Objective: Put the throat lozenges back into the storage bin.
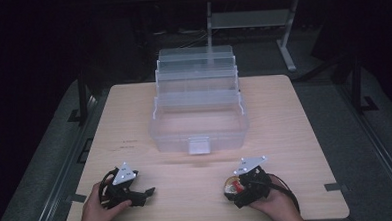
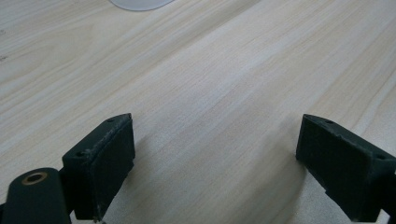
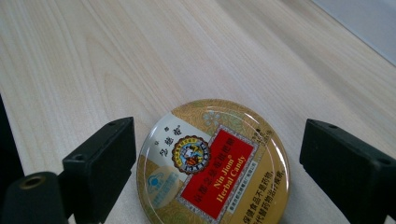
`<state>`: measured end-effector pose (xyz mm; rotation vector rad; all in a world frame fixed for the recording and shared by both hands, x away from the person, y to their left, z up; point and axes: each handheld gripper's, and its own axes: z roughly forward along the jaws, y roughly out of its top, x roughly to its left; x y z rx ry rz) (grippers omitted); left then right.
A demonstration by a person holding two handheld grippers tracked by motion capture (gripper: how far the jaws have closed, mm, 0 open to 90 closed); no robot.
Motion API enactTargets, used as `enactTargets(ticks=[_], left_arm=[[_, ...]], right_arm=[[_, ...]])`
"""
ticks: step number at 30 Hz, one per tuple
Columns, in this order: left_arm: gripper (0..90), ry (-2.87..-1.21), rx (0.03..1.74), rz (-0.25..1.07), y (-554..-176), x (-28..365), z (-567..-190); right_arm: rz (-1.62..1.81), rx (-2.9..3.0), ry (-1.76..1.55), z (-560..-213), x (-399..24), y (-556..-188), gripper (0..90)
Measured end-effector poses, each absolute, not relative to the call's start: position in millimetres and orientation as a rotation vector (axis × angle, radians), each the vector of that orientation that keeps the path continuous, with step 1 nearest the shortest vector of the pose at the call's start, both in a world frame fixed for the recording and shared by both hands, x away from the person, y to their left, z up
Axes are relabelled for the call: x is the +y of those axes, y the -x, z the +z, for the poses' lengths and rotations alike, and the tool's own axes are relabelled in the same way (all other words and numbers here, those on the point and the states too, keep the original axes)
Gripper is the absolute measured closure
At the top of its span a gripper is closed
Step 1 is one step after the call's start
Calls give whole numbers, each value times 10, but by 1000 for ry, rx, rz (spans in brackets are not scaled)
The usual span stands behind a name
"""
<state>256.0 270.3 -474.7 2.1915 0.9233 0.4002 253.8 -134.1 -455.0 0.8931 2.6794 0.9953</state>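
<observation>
Two tongs rest low over the near edge of a pale wooden bench (image 1: 284, 116), each held in one of the person's hands. The right tongs (image 3: 217, 163) stand over a round gold candy tin (image 3: 212, 163) with a red label, which lies flat on the bench near the right front corner. In the right gripper view the tin sits between the two black jaws, with a sliver of wood showing between the tin and each pad, so the jaws stand apart and do not press on it. In the high view the same tin (image 1: 232, 185) shows just left of the right tongs (image 1: 240, 186), partly under them.

The left tongs (image 2: 215, 158) are spread wide with only bare wood between the pads; in the high view they (image 1: 145, 194) lie near the left front corner, pointing right, well apart from the tin.

A clear plastic tiered box (image 1: 198, 103) stands open at the middle of the bench, farther back, its trays stepped up and away and its front latch facing near. The tin is well apart from the box.
</observation>
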Motion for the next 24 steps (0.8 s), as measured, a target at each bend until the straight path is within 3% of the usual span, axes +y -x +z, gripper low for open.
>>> enactTargets(ticks=[24], left_arm=[[108,-2192,924,401,-2558,2702,-4746]], right_arm=[[956,2712,-890,-4603,-1354,-2499,192]])
